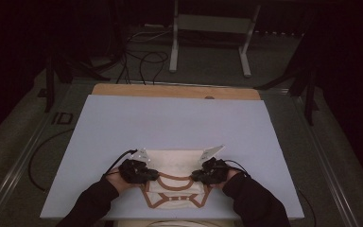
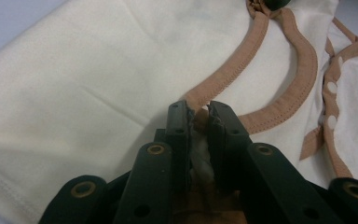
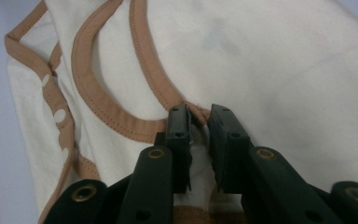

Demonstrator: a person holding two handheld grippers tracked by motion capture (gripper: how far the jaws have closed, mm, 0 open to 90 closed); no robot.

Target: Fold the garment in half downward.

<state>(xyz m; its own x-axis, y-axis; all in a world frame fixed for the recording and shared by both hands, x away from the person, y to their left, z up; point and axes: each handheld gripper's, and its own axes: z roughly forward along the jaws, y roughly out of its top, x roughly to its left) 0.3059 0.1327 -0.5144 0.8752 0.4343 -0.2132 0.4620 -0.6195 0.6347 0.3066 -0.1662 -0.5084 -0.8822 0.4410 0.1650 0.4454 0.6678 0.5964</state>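
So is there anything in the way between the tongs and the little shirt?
No, nothing is in the way. Both tongs are already pinching the cream shirt at its brown neck trim: the left tongs and the right tongs each have cloth between their jaws.

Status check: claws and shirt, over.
Left claw shut on shirt trim. Right claw shut on trim too. Shirt flat on table. Nothing in the way.

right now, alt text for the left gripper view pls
The left gripper has its two black fingers shut on the tan neckline trim of a cream garment, which lies spread on a pale blue table.
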